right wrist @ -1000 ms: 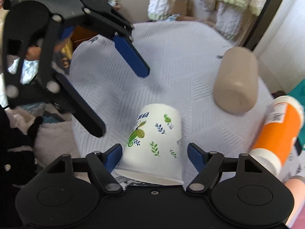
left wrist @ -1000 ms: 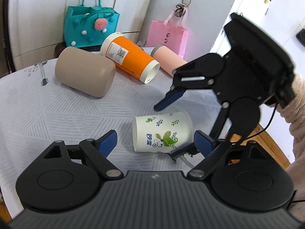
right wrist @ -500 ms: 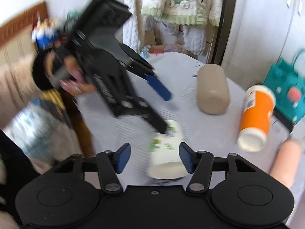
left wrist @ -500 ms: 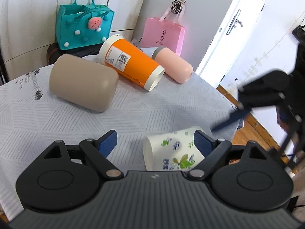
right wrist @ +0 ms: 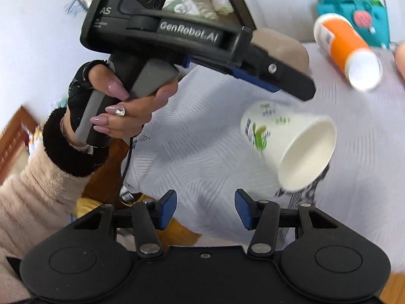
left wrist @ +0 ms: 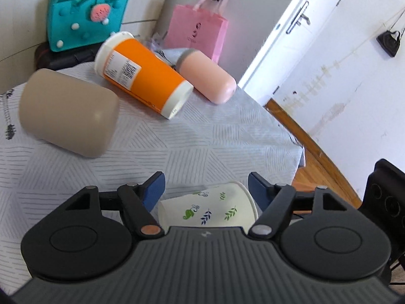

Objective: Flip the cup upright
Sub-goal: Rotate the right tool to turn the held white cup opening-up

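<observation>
A white paper cup with green and blue leaf prints lies on its side on the grey patterned tablecloth. It sits between the spread blue fingers of my left gripper, close to the gripper body; the fingers stand apart from it. In the right wrist view the cup shows its open mouth toward the camera, below the left gripper's fingers. My right gripper is open and empty, pulled back near the table edge, left of the cup.
A beige cup, an orange cup with white ends and a pink cup lie on their sides at the far end. A teal bag and a pink bag stand behind. The table edge drops off to the right.
My right gripper has let go of the cup and pulled back. My left gripper has moved in around the cup, which has rolled with its mouth toward the right gripper.
</observation>
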Action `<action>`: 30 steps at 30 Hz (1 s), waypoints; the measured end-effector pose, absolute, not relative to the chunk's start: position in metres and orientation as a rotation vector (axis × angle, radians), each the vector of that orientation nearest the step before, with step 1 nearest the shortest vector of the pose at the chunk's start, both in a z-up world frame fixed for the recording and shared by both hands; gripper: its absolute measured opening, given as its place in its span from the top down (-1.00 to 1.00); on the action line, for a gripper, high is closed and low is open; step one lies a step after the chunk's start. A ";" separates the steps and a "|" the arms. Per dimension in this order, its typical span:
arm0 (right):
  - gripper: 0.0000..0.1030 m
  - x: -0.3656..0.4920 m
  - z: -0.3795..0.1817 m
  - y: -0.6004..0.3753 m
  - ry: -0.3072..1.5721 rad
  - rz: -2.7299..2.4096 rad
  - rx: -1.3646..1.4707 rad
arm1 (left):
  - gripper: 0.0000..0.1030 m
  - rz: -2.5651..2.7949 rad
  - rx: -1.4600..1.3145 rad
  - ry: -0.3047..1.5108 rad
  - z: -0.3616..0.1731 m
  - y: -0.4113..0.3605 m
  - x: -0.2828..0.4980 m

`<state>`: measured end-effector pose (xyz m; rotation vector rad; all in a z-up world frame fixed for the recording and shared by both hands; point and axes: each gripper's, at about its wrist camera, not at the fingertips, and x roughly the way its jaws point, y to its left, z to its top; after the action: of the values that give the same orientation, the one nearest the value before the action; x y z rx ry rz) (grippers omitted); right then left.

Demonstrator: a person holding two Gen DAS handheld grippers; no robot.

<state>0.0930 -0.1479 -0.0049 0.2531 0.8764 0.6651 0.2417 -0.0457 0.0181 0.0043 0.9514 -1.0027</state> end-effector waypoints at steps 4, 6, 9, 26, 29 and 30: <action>-0.11 0.093 -0.007 -0.147 0.848 0.597 0.284 | -0.38 -1.011 0.012 0.979 0.013 -0.048 0.243; -0.11 0.090 -0.004 -0.151 0.849 0.574 0.297 | -0.38 -1.015 0.007 0.994 0.011 -0.046 0.243; -0.11 0.095 -0.008 -0.155 0.849 0.546 0.320 | -0.38 -1.015 0.006 1.005 0.007 -0.043 0.242; -0.40 0.120 -0.010 -0.193 0.797 0.440 0.369 | 0.03 -1.046 -0.042 1.003 0.002 -0.030 0.223; -0.47 0.123 -0.012 -0.206 0.811 0.465 0.396 | 0.03 -1.039 -0.064 1.008 0.002 -0.028 0.229; -0.56 0.125 -0.012 -0.208 0.820 0.475 0.403 | 0.00 -1.035 -0.075 1.010 0.002 -0.028 0.231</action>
<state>0.1247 -0.2077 -0.0125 0.4033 0.8199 0.4753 0.2312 -0.0277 0.0024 -0.0745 1.0102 -1.0351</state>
